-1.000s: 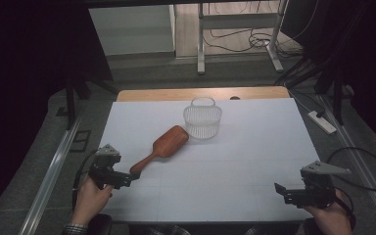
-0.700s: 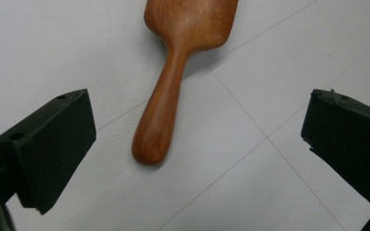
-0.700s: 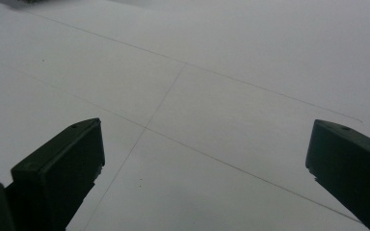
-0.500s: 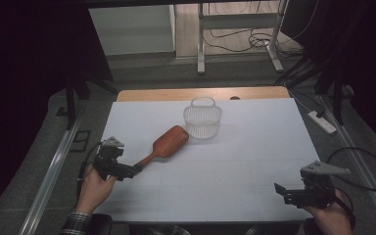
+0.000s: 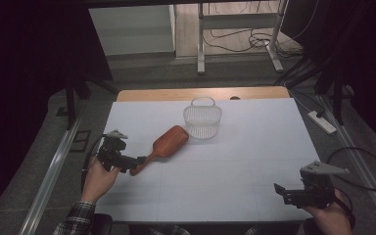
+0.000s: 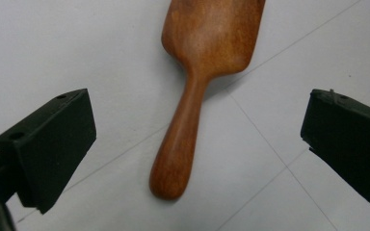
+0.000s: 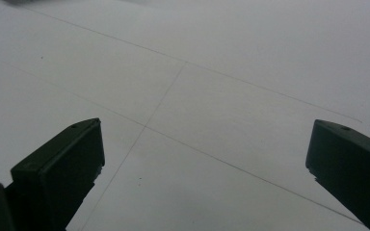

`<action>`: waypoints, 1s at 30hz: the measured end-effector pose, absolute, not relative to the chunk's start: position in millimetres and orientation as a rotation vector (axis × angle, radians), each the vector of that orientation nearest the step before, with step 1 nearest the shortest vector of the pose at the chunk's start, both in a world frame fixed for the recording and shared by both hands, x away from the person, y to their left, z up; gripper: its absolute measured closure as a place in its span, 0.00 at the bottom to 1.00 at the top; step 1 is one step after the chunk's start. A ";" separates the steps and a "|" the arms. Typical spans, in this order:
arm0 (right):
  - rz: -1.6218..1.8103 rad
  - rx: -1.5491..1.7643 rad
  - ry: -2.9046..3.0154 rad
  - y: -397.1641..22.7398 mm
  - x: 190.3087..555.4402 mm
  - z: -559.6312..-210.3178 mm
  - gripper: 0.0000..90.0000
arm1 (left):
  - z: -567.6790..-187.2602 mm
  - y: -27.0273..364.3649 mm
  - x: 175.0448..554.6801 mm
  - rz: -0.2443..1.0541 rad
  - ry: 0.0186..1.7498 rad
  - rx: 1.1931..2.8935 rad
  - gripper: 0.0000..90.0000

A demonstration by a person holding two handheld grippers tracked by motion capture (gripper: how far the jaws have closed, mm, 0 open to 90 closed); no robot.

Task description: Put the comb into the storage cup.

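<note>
White gridded table on grey floor, wooden paddle between wide-spread left gripper jaws, right gripper wide too.

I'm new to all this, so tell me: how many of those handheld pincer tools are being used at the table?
2. The left gripper is at the table's left edge, open fingers at the wooden scoop's handle. The right gripper is near the front right corner, open over bare table.

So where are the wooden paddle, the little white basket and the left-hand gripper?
wooden paddle (image 6: 180, 144): left gripper view, on its handle.
white basket (image 5: 202, 122): high view, on its ribbed wall.
left gripper (image 5: 136, 160): high view, between its jaw tips.
</note>
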State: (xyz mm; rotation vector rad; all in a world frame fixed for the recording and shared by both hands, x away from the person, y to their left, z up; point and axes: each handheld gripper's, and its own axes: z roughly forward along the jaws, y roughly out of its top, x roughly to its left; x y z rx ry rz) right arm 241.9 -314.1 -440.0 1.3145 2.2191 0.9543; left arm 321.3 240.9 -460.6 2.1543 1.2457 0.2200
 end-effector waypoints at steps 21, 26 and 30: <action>0.952 1.316 2.224 -314.0 242.4 -440.3 0.00 | -462.6 238.0 350.3 0.231 1.277 2.186 0.00; 0.951 1.317 2.225 -314.1 242.6 -440.4 0.00 | -464.1 235.7 359.9 0.222 1.274 2.204 0.00; 0.950 1.318 2.224 -314.1 242.6 -440.4 0.00 | -465.4 234.4 364.7 0.215 1.276 2.214 0.00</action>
